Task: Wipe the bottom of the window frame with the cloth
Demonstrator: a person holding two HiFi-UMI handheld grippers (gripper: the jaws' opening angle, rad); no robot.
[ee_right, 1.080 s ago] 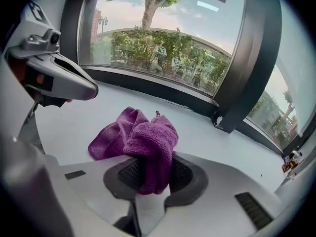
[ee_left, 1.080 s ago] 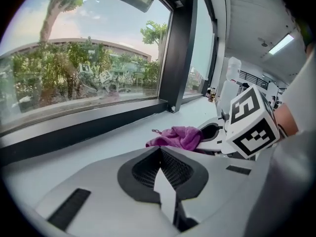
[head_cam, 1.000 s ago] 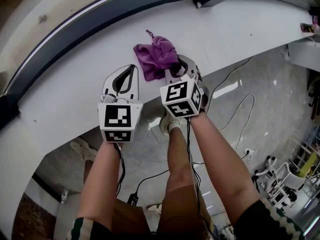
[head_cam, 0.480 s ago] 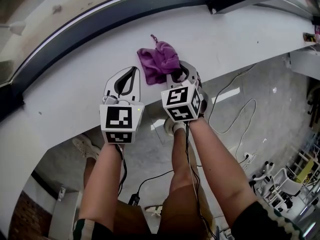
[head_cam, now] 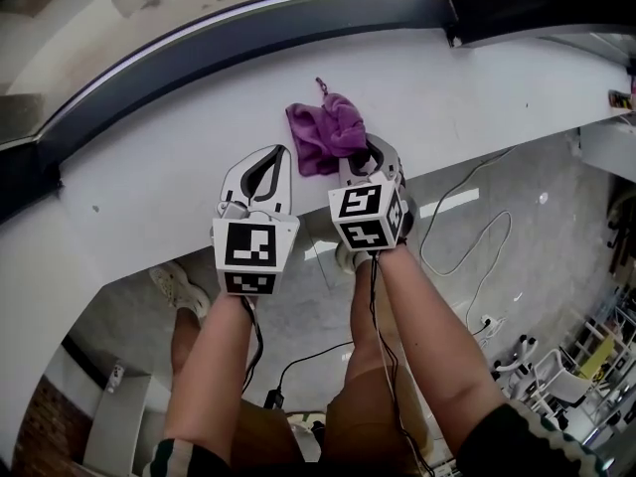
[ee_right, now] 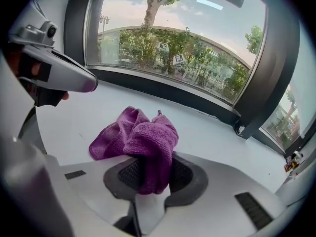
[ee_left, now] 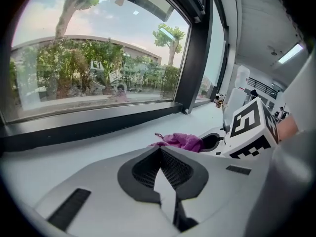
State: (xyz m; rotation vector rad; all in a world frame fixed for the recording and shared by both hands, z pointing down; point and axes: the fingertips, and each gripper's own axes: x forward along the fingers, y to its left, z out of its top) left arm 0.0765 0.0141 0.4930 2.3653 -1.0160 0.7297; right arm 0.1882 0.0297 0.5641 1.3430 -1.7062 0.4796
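A crumpled purple cloth lies on the white sill below the dark bottom rail of the window frame. My right gripper is shut on the cloth's near edge; in the right gripper view the cloth bulges out from between the jaws of the right gripper. My left gripper hovers over the sill just left of the cloth, shut with nothing in it. In the left gripper view the left gripper shows closed jaws, the cloth ahead to the right.
The frame rail runs along the back of the sill to a dark upright post at the right. Below the sill's front edge are the floor, cables and the person's legs and shoes.
Both grippers and the cloth have shifted slightly right and lower in the head view as the head moved; the right gripper keeps its hold on the cloth.
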